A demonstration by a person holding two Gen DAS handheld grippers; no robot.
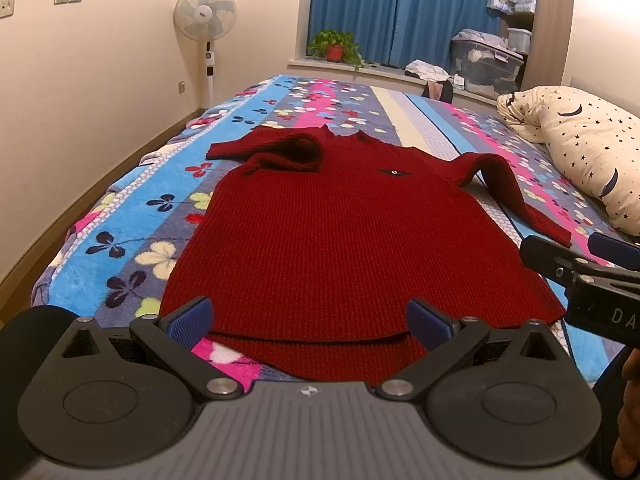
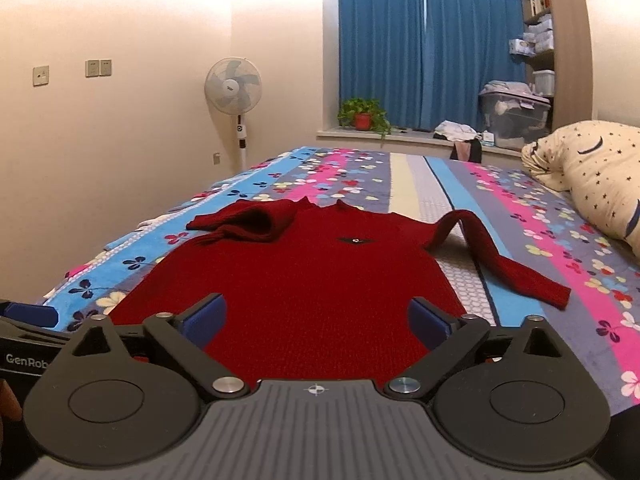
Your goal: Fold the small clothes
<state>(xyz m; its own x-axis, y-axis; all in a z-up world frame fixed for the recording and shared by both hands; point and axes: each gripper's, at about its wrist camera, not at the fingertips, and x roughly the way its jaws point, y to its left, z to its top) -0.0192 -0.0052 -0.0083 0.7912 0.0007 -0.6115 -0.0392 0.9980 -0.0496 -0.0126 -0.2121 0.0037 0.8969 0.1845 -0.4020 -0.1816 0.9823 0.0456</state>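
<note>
A dark red knitted sweater (image 1: 340,232) lies front up on the flowered bedspread (image 1: 132,220), hem toward me. Its left sleeve (image 1: 272,148) is folded in over the chest; its right sleeve (image 1: 516,196) runs out and down to the side. My left gripper (image 1: 310,320) hovers open over the hem, blue pads wide apart with nothing between them. In the right wrist view the same sweater (image 2: 304,280) fills the middle, and my right gripper (image 2: 318,320) stands open above its lower body, gripping nothing. The right gripper also shows at the right edge (image 1: 580,256) of the left wrist view.
A cream pillow (image 1: 580,148) with stars lies at the right side of the bed. A standing fan (image 1: 206,20), a potted plant (image 1: 336,46) on the window sill, blue curtains (image 1: 400,12) and a storage bin (image 1: 484,64) stand beyond the bed's far end.
</note>
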